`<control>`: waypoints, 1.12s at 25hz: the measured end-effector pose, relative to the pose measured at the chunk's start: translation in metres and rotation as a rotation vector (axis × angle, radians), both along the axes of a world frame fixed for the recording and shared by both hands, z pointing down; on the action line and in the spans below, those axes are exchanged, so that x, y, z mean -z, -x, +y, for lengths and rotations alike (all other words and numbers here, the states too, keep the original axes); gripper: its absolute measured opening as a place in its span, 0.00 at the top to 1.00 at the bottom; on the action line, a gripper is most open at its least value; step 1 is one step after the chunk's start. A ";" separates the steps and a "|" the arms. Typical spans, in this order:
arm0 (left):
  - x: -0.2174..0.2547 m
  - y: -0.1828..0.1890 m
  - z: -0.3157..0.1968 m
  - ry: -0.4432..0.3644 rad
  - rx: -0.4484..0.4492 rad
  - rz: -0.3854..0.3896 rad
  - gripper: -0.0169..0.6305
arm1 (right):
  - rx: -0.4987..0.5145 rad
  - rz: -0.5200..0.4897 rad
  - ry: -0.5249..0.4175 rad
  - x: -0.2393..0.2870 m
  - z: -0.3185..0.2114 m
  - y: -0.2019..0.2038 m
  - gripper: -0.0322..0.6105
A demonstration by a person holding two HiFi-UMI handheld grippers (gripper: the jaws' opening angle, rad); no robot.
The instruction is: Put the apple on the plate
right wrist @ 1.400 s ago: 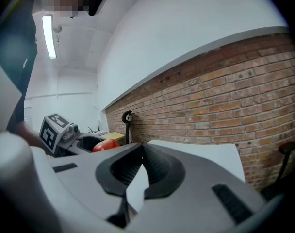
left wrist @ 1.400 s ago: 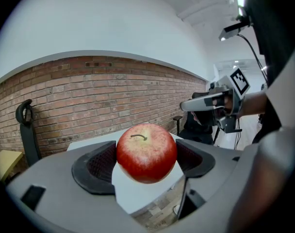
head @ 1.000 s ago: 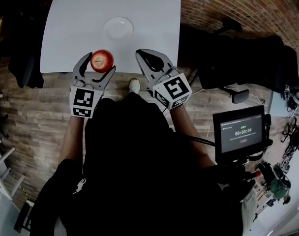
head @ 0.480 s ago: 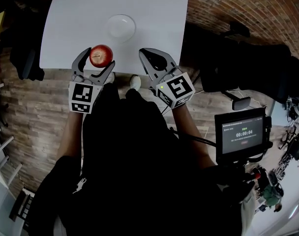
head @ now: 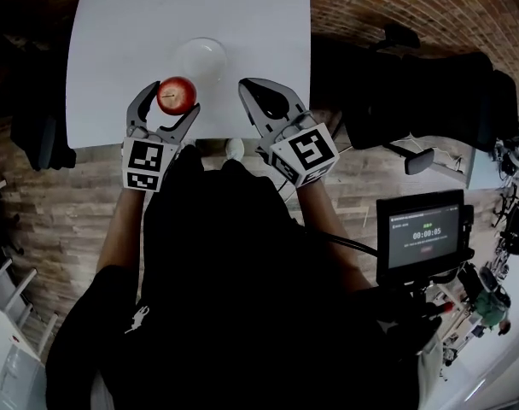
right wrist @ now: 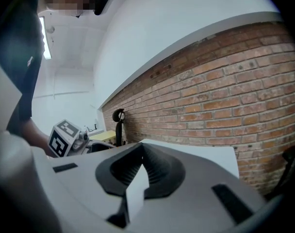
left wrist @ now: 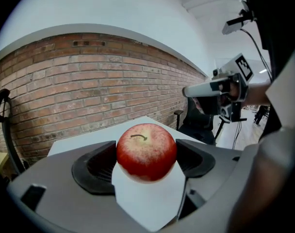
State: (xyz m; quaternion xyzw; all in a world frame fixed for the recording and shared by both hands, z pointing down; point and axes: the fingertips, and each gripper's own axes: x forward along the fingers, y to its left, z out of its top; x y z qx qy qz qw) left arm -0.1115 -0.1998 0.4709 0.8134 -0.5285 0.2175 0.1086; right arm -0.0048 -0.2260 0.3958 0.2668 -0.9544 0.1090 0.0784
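Observation:
A red apple [head: 176, 95] sits between the jaws of my left gripper [head: 167, 101], which is shut on it over the near part of the white table [head: 114, 32]. The same apple [left wrist: 146, 151] fills the middle of the left gripper view, stem up. A small white plate [head: 202, 58] lies on the table just beyond and to the right of the apple. My right gripper [head: 258, 94] is held over the table's near edge, to the right of the apple and below the plate, jaws shut with nothing in them [right wrist: 138, 171].
A brick wall [head: 387, 2] runs behind and to the right of the table. A dark office chair [head: 413, 101] stands at the right. A monitor [head: 423, 233] showing a timer is at lower right. Wooden floor lies around the table.
The view has shifted slightly; both grippers hold almost the same places near the table's front edge, the left still holding the apple. The timer has advanced.

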 end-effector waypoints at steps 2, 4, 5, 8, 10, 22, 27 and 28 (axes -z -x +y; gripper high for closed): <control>-0.012 0.000 -0.008 0.026 -0.028 0.001 0.37 | -0.028 0.002 -0.001 0.000 -0.005 -0.001 0.95; -0.018 0.000 -0.015 0.037 -0.050 0.010 0.37 | -0.051 0.005 0.002 0.000 -0.008 -0.001 0.95; -0.019 0.000 -0.019 0.039 -0.060 0.014 0.37 | -0.062 0.009 0.005 -0.001 -0.009 -0.001 0.95; -0.022 -0.002 -0.033 0.039 -0.101 0.021 0.37 | -0.102 0.025 0.013 -0.006 -0.016 -0.003 0.95; -0.029 -0.006 -0.042 0.040 -0.134 0.012 0.37 | -0.127 0.043 0.022 -0.012 -0.020 -0.006 0.95; -0.078 -0.033 -0.089 0.088 -0.251 -0.010 0.37 | -0.264 0.090 0.046 -0.021 -0.038 -0.028 0.94; -0.094 -0.041 -0.101 0.096 -0.283 -0.022 0.37 | -0.303 0.109 0.071 -0.027 -0.038 -0.033 0.95; -0.096 -0.041 -0.103 0.097 -0.287 -0.022 0.37 | -0.309 0.114 0.076 -0.027 -0.038 -0.034 0.95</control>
